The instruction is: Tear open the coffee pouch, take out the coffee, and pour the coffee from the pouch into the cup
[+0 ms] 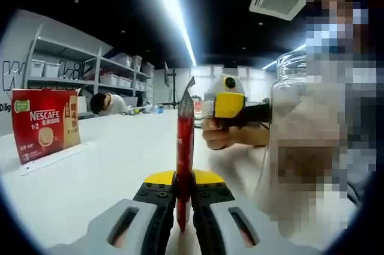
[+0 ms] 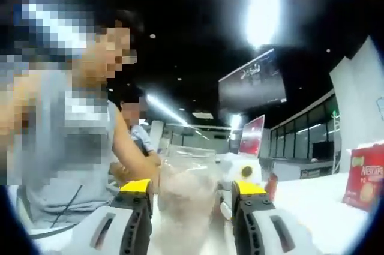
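A slim red coffee stick pouch (image 1: 185,147), top corner torn, stands upright, pinched in the closed left tongs (image 1: 184,204). The right tongs (image 2: 192,204) gape around a clear glass cup (image 2: 187,198) on the white surface (image 1: 90,177). A red Nescafé box (image 1: 45,123) stands nearby.

The red box (image 1: 45,124) near the table's (image 1: 108,165) left edge reads "NESCAFE" in white, with "1+2" beneath and a large "4" on its side panel. Its Chinese print is too small to read. Large wall letters behind the shelving are cut off.
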`<state>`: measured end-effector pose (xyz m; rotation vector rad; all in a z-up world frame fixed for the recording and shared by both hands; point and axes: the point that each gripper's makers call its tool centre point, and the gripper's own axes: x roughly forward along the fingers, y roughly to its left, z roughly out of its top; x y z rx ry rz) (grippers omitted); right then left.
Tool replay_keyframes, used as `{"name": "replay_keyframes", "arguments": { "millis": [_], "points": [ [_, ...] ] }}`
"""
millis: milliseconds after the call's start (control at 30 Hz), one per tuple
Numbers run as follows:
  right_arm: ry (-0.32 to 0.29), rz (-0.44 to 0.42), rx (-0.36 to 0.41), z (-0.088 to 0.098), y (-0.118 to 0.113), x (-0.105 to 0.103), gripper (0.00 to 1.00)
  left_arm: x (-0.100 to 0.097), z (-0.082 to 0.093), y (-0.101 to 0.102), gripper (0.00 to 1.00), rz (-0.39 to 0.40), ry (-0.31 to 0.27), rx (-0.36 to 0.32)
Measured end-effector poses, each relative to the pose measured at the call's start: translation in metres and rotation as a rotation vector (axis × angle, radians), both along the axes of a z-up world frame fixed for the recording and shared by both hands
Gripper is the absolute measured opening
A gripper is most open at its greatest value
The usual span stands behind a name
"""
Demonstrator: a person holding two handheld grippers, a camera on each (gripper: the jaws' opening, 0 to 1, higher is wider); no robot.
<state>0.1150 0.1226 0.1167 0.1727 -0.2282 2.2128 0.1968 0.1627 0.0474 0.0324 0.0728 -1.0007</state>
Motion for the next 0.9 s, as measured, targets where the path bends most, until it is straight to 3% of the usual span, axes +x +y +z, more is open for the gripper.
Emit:
{"name": "replay_keyframes", "arguments": {
  "millis": [233, 300, 567, 733, 767, 833, 900],
  "points": [
    [0.06, -0.063, 0.052, 0.012, -0.003, 0.016, 0.48, -0.001, 0.0, -0.001, 0.12, 0.003, 0.003, 0.002],
    [0.066, -0.069, 0.071, 0.016, -0.003, 0.013, 0.47, -0.001, 0.0, -0.001, 0.12, 0.004, 0.002, 0.003],
    [0.043, -0.112, 0.072, 0.015, -0.004, 0.024, 0.45, 0.0, 0.003, 0.001, 0.12, 0.012, 0.01, -0.021],
    [0.052, -0.274, 0.018, 0.001, 0.008, 0.057, 0.46, 0.001, 0.009, 0.004, 0.12, 0.029, 0.002, -0.044],
    [0.052, -0.355, -0.02, -0.007, 0.015, 0.074, 0.48, 0.003, 0.009, 0.005, 0.12, 0.051, 0.024, -0.054],
    [0.059, -0.41, -0.036, -0.013, 0.019, 0.087, 0.51, 0.013, 0.001, 0.012, 0.12, 0.133, 0.086, -0.031],
    [0.081, -0.435, -0.052, -0.018, 0.02, 0.096, 0.52, 0.014, 0.006, 0.013, 0.12, 0.147, 0.047, -0.022]
  ]
}}
